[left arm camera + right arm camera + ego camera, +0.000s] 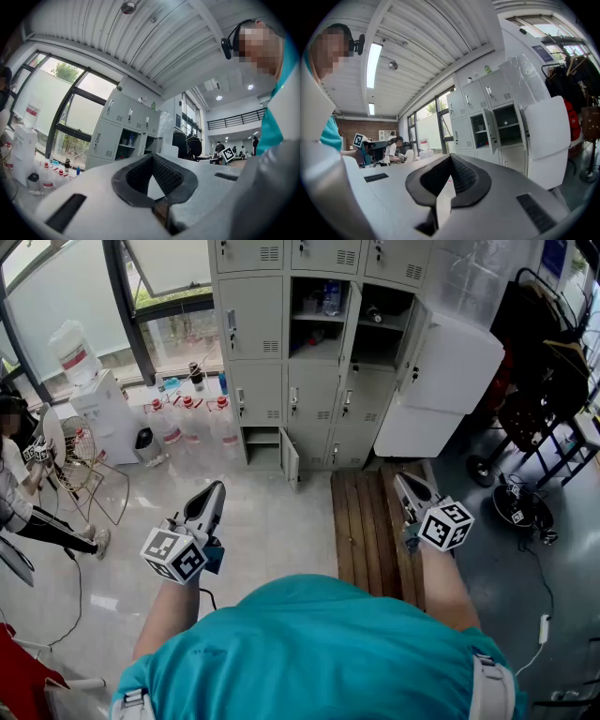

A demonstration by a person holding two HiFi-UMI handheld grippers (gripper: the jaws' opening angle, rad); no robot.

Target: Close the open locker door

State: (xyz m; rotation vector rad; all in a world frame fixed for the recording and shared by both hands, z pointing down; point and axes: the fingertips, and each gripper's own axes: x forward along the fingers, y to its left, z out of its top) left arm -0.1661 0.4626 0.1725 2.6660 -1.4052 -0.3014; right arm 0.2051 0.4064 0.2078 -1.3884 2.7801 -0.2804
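- While the left gripper (216, 489) and right gripper (403, 480) are hovering well apart from the grey locker bank (253, 334), the open locker door (351, 326) is standing ajar in its upper middle.
- Another door (413, 345) is hanging open to its right, and a small lower door (290, 463) near the floor.
- Being flat, rigid painted sheet metal, the door is probably swinging light and free on its hinge. Pushing its smooth outer edge is looking better than gripping.
- Both grippers are showing their ribbed dark pads pressed together, holding nothing.
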